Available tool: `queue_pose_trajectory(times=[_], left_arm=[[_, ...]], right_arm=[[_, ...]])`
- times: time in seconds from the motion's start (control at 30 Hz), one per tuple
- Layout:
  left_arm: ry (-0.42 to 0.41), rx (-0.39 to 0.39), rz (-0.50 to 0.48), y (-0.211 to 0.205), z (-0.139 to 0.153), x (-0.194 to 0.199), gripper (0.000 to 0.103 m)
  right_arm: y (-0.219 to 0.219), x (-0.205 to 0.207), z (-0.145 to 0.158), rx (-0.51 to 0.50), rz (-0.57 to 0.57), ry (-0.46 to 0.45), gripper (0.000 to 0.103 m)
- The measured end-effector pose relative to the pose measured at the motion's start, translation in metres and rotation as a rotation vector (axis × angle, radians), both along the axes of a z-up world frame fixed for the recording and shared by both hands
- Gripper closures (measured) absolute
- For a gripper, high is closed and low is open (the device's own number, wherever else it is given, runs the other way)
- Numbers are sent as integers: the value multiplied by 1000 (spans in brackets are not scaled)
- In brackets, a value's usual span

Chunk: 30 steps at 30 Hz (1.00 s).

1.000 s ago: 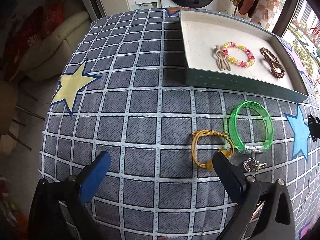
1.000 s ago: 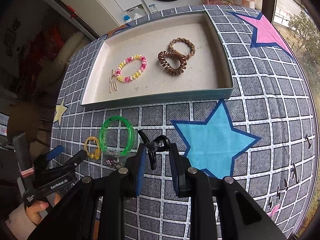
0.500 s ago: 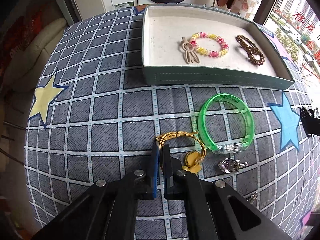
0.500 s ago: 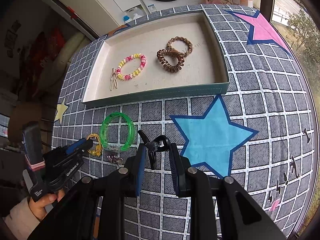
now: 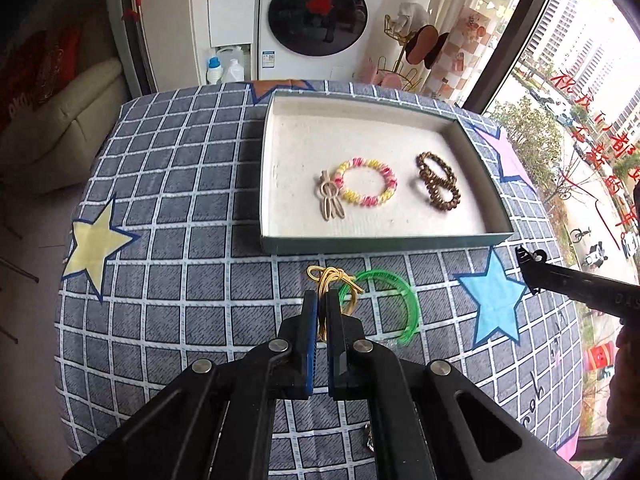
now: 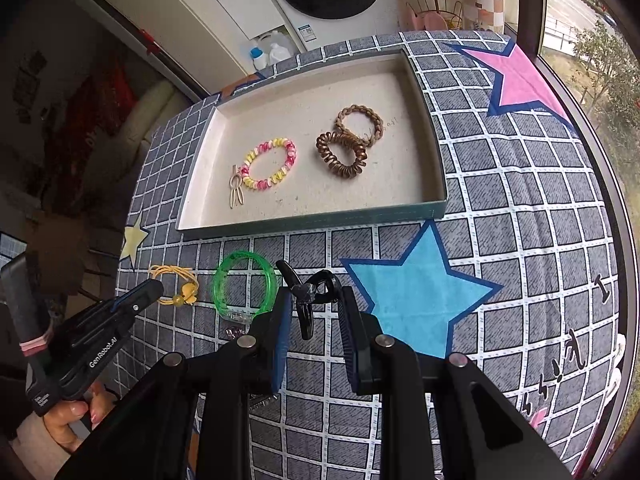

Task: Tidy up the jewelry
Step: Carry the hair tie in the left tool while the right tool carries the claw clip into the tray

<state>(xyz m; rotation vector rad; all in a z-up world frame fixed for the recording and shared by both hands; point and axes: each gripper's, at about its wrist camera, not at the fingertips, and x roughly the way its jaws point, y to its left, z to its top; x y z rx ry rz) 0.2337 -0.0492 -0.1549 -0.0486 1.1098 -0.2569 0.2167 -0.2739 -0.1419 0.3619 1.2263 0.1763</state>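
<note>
My left gripper is shut on the yellow cord bracelet and holds it above the cloth, in front of the tray. In the right wrist view that gripper pinches the bracelet. My right gripper is shut on a black hair claw clip. The tray holds a pink-yellow spiral tie, a beige clip and brown ties. A green bangle lies on the cloth, also seen in the left wrist view.
A small silver piece lies just below the bangle. The table carries a grey checked cloth with a blue star, a yellow star and a pink star. A washing machine and bottles stand behind the table.
My left gripper closed on the yellow cord bracelet and has lifted it off the cloth toward the tray. My right gripper still holds the black claw clip, barely moved.
</note>
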Motion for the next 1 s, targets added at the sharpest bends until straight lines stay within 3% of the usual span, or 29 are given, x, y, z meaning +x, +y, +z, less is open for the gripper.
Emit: queue_pose_trajectory(times=[0.3,0.67,1.0], left_arm=[[-54,-37,-9,-23,31,44,88],[-26,-45,27,-40,11,93,88],[2,28,32,-49,-11,113,88]], right_arm=[[-12,41,12,-5,-10,-36,78],[-17,95,-2,-46,9,-43,78],[-28,136,-28,-69,19,-26,78]])
